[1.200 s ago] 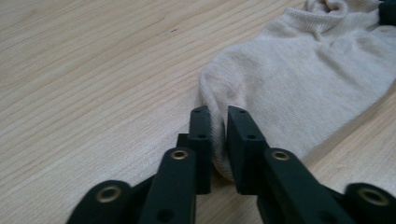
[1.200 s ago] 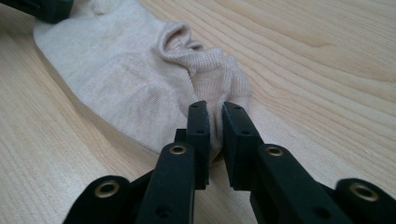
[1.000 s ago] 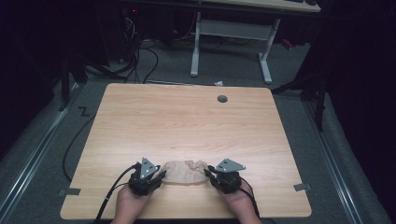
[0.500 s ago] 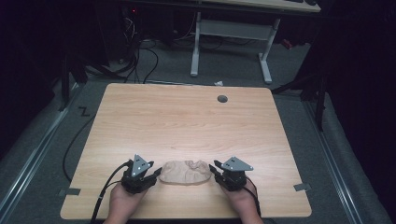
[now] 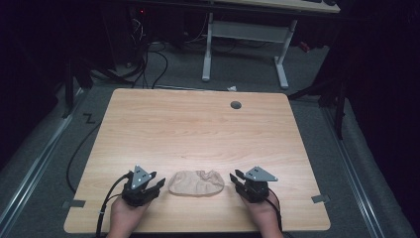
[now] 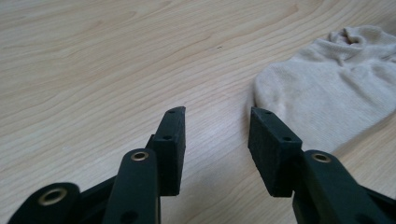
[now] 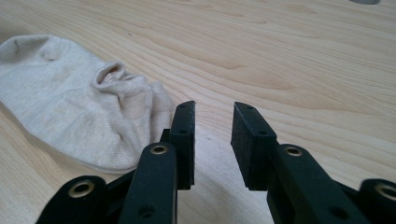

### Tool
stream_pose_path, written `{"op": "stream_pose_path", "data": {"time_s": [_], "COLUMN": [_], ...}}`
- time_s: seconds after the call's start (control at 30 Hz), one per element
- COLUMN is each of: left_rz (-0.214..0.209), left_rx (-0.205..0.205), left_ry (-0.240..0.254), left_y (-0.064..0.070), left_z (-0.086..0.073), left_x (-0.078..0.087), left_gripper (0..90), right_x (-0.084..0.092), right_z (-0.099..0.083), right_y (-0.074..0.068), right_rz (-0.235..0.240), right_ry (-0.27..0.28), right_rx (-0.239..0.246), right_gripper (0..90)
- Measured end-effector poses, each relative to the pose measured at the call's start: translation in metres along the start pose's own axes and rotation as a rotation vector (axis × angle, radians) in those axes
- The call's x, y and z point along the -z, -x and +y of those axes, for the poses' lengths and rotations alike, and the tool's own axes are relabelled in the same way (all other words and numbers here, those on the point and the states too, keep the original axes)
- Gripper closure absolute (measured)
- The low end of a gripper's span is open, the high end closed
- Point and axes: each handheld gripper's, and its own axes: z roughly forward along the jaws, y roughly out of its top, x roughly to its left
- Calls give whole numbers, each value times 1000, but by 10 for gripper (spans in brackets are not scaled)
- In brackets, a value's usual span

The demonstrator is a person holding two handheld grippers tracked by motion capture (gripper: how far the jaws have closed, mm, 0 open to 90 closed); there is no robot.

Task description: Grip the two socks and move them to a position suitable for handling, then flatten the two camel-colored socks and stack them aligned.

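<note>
Lying: one beige sock [image 5: 196, 182] rests flat on the wooden table [image 5: 198, 129], near the front edge, between the two grippers.
Left gripper: the left gripper [image 5: 152, 182] stands just beside the toe end of the sock. Its jaws are spread, with bare wood between them, and they have just been opening. From its own view the sock [image 6: 334, 93] lies off to the right of the jaws, not between them.
Right gripper: the right gripper [image 5: 236, 178] stands just beside the other end of the sock, also released, and its jaws have been opening as well. In its own view the sock [image 7: 79, 107] lies to the left, with the crumpled cuff nearest the jaws, and nothing is grasped.
Progress: I judge the sock is set down and let go. It looks folded or bunched into a short oval, though I cannot tell if it is neatly doubled.
Left to do: perhaps only drawing both hands away; no further step is visible to me.
Count: one sock, two grippers, one table, one round cable hole [image 5: 236, 105] in the far side of the tabletop.
</note>
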Motion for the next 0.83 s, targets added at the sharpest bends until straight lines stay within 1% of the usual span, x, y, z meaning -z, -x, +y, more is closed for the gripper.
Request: {"op": "stream_pose_path", "data": {"time_s": [0.07,0.13,0.23,0.33,0.4,0.5,0.53,0.57,0.63,0.67,0.73,0.77,0.8,0.83], "left_rz": [11,22,41,62,78,114,118,128,146,150,139,130,118,115], "left_rx": [6,14,34,40,40,36,38,44,54,70,107,117,120,112], "left_ry": [-1,0,1,6,9,17,17,17,28,36,35,31,35,43], "left_y": [-3,-6,-14,-22,-28,-45,-48,-54,-62,-66,-72,-74,-74,-74], "left_z": [-4,-7,-11,-13,-13,-11,-11,-12,-17,-22,-30,-32,-33,-33], "left_x": [2,4,9,15,19,23,24,25,27,28,31,33,36,39], "left_gripper": [566,563,562,560,555,549,548,548,544,542,545,547,547,547], "right_x": [1,2,3,4,3,-1,-2,-3,-4,-4,-5,-5,-5,-5], "right_z": [0,-2,-4,-3,-2,-2,-2,-2,-2,-2,-2,-2,-2,-1], "right_y": [2,3,6,10,12,15,17,17,19,19,20,20,20,18], "right_rz": [-8,-15,-17,-25,-29,-38,-44,-46,-55,-58,-67,-68,-68,-70], "right_ry": [6,4,-1,6,5,-3,-5,-6,-7,-8,-12,-12,-11,-10], "right_rx": [3,-10,-16,-17,-18,-29,-33,-42,-48,-51,-52,-54,-53,-48], "right_gripper": [709,709,709,709,707,706,704,704,697,693,685,681,674,666]}}
